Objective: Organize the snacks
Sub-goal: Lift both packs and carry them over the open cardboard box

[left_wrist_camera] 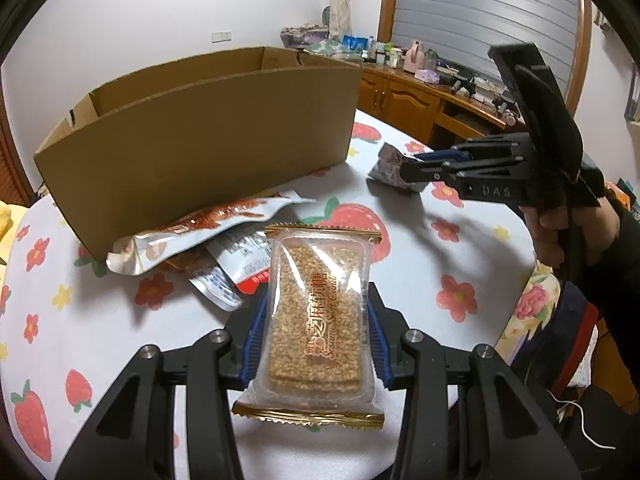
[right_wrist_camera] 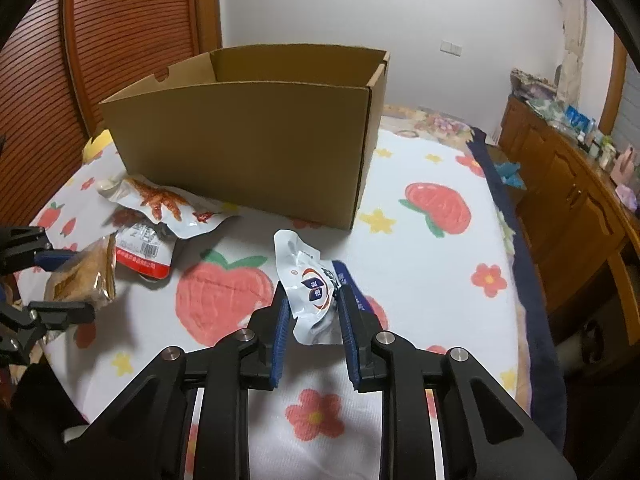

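The left gripper (left_wrist_camera: pixel 316 344) pinches a sesame bar (left_wrist_camera: pixel 316 312) between its blue pads, which press its long sides; the clear, gold-edged pack points away from the camera and is held above the strawberry cloth (left_wrist_camera: pixel 420 256).

The right gripper (right_wrist_camera: pixel 312 312) is clamped on a crumpled white packet (right_wrist_camera: pixel 308 284) with a blue and red logo. The packet stands up between the pads, its top sticking out beyond the fingertips, and it looks lifted off the cloth (its shadow falls below).

An open box (left_wrist_camera: pixel 192 148) stands at the far side of the table, its near wall facing both grippers. Against that wall, to the left, lie a chicken-feet pouch (right_wrist_camera: pixel 160 204) and, partly under it, a red-and-white packet (right_wrist_camera: pixel 144 252). In the left wrist view the right gripper sits to the right of the box, a hand (left_wrist_camera: pixel 568 236) on its handle.
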The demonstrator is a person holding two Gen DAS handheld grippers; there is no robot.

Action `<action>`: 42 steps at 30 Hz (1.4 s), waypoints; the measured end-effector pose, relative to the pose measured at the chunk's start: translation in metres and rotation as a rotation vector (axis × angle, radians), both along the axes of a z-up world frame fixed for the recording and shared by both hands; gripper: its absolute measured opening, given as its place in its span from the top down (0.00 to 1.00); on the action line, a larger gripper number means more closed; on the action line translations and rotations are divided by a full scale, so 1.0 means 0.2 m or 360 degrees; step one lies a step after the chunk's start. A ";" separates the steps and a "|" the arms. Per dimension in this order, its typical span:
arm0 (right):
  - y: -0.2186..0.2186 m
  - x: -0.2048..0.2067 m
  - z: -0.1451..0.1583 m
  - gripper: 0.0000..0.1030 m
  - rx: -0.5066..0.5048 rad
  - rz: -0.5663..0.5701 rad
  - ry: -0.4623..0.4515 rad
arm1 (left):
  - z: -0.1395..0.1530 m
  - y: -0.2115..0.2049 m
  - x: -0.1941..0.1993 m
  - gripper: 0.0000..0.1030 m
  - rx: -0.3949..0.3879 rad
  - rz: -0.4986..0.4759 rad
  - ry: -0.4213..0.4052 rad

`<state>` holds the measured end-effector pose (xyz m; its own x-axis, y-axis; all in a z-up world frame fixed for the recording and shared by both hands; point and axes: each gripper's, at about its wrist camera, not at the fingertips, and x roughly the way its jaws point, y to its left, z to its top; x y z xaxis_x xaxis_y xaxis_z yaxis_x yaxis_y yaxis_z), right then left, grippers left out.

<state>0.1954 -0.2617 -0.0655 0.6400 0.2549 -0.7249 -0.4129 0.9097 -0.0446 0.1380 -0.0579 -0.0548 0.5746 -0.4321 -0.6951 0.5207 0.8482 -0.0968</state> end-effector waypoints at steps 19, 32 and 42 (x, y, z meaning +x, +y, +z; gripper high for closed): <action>0.06 -0.08 0.23 0.81 0.0053 0.0093 -0.0156 | 0.19 0.13 0.03 0.58 -0.0073 0.0089 -0.0152; 0.19 0.01 0.56 0.81 0.0155 0.0253 -0.0356 | 0.45 0.27 0.29 0.58 -0.0097 0.0214 -0.0290; 0.31 0.21 0.62 0.81 0.0150 0.0368 -0.0397 | 0.47 0.30 0.57 0.58 -0.0080 0.0279 -0.0294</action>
<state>0.2384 -0.1988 0.0579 0.7119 0.4719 -0.5202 -0.5953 0.7984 -0.0904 0.2518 0.0017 0.0400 0.7590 -0.3463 -0.5514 0.3791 0.9235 -0.0582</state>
